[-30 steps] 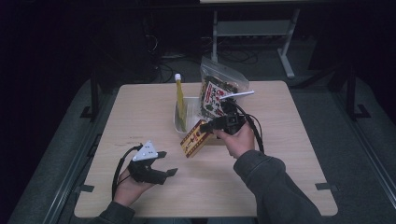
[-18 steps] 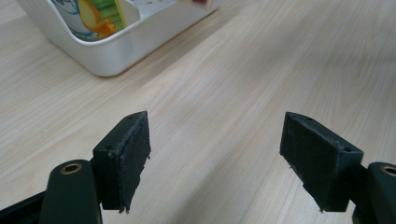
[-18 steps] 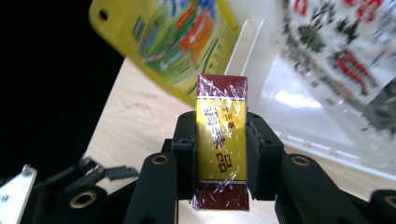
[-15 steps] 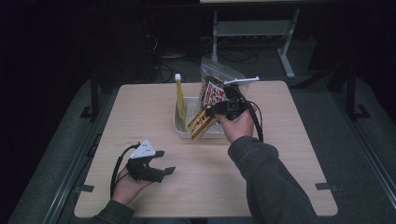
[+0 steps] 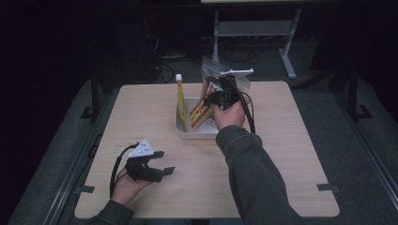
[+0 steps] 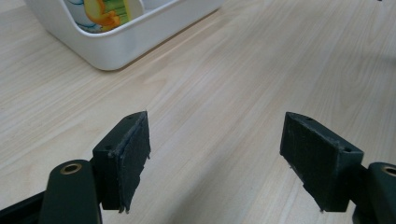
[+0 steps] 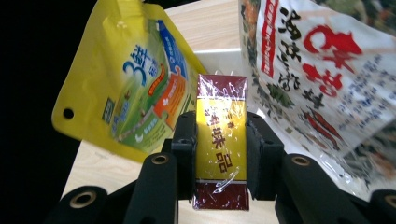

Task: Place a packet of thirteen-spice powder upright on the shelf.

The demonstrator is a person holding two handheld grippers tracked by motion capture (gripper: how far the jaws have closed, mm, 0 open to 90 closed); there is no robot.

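Right gripper (image 7: 220,154) clamped on a yellow-and-maroon wrapped box (image 7: 220,140), both pads pressing its long sides; in the high view the same gripper (image 5: 224,96) holds the box (image 5: 199,112) tilted over the white bin (image 5: 184,131). Just left of this gripper's jaws stands a yellow spouted pouch (image 7: 126,88), upright in the bin; just right of them, a clear printed snack bag (image 7: 322,79) leans at the bin's far end. Left gripper (image 6: 215,154) with jaws spread wide, nothing between them, held low over bare tabletop; the bin's corner (image 6: 116,46) lies ahead of it, well apart. In the high view this gripper (image 5: 150,166) sits near the table's front edge, cable trailing. Surface: a light wood-grain table (image 5: 291,154) with rounded corners. Surroundings: a dark room, grey floor, a metal frame stand (image 5: 256,28) beyond the table.
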